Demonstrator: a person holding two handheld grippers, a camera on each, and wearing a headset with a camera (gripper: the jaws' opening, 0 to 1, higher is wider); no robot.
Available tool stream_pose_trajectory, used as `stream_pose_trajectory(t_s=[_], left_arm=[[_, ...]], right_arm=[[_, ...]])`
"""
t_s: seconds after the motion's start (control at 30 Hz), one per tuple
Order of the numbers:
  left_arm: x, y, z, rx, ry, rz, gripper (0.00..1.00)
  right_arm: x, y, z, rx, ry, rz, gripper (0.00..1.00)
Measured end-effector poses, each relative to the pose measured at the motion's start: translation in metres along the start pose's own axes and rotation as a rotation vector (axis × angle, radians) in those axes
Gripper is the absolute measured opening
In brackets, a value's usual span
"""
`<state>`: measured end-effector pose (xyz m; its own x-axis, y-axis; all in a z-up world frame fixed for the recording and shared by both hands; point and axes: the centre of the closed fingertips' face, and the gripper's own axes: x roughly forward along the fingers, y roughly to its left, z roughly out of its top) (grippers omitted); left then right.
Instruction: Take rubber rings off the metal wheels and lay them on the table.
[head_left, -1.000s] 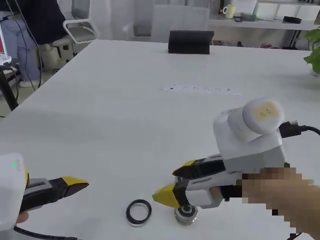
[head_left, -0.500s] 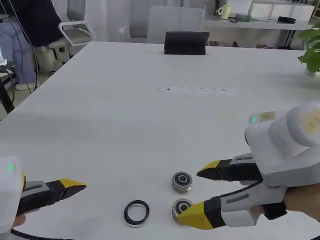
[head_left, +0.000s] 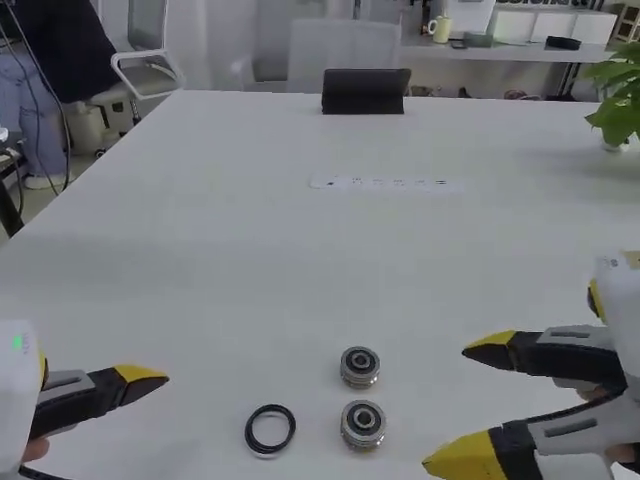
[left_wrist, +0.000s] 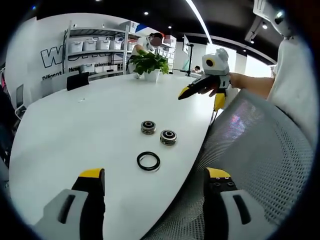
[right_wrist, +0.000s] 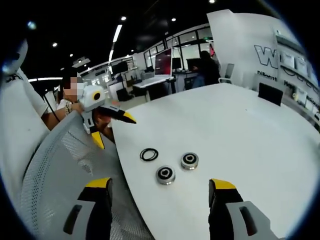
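Two metal wheels stand near the table's front edge, one (head_left: 360, 365) just behind the other (head_left: 362, 422). A loose black rubber ring (head_left: 270, 428) lies flat to their left. My right gripper (head_left: 470, 405) hovers open at the lower right, clear of the wheels. One yellow fingertip (head_left: 140, 377) of my left gripper pokes in from the lower left. In the left gripper view the open gripper (left_wrist: 155, 174) faces the ring (left_wrist: 148, 161) and the wheels (left_wrist: 168, 137). The right gripper view has its gripper (right_wrist: 159, 183) open before the near wheel (right_wrist: 165, 174), far wheel (right_wrist: 189, 160) and ring (right_wrist: 149, 154).
A black box (head_left: 363, 90) sits at the table's far edge and a white strip (head_left: 385, 183) lies mid-table. A potted plant (head_left: 615, 100) stands at the far right. A grey mesh chair back (left_wrist: 250, 150) is beside the table's front edge.
My right gripper has pulled back to the right from over the near wheel, its jaws spreading wide. Both wheels now stand uncovered. The ring has stayed put.
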<state>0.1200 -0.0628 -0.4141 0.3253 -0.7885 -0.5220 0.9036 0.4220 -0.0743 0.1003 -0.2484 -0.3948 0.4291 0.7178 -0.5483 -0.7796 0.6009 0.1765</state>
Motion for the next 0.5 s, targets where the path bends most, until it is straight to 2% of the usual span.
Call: stream_pose_trajectory(t_s=[0.2, 0.5], left_arm=[[0.000, 0.000, 0.000, -0.015, -0.003, -0.002, 0.82], [0.001, -0.001, -0.003, -0.048, 0.007, -0.008, 0.89]], right_arm=[[-0.005, -0.004, -0.011, 0.047, -0.048, -0.036, 0.84], [-0.005, -0.008, -0.036, 0.099, -0.013, -0.077, 0.86]])
